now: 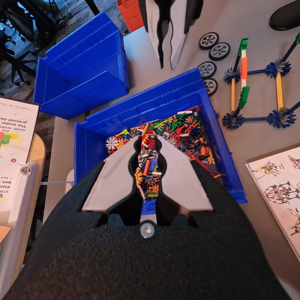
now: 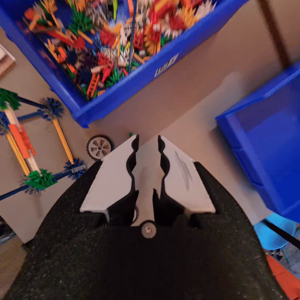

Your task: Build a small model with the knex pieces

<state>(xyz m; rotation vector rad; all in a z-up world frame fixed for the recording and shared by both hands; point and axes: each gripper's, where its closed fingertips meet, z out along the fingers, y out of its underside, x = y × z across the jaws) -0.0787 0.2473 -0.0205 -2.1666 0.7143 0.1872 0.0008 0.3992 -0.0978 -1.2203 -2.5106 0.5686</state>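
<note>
Hovering over the full blue bin of mixed building pieces: left gripper, fingers slightly parted, nothing pinched. Right gripper spread, empty, above the table, with one wheel at its 10 o'clock. Count from the left view: two bins, the empty bin at 11 o'clock; four wheels and one rod frame at 2 o'clock.

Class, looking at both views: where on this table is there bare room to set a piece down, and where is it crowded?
Bare: table between full bin and empty bin, under right gripper. Crowded: full bin below left gripper; wheels beside frame model.
</note>
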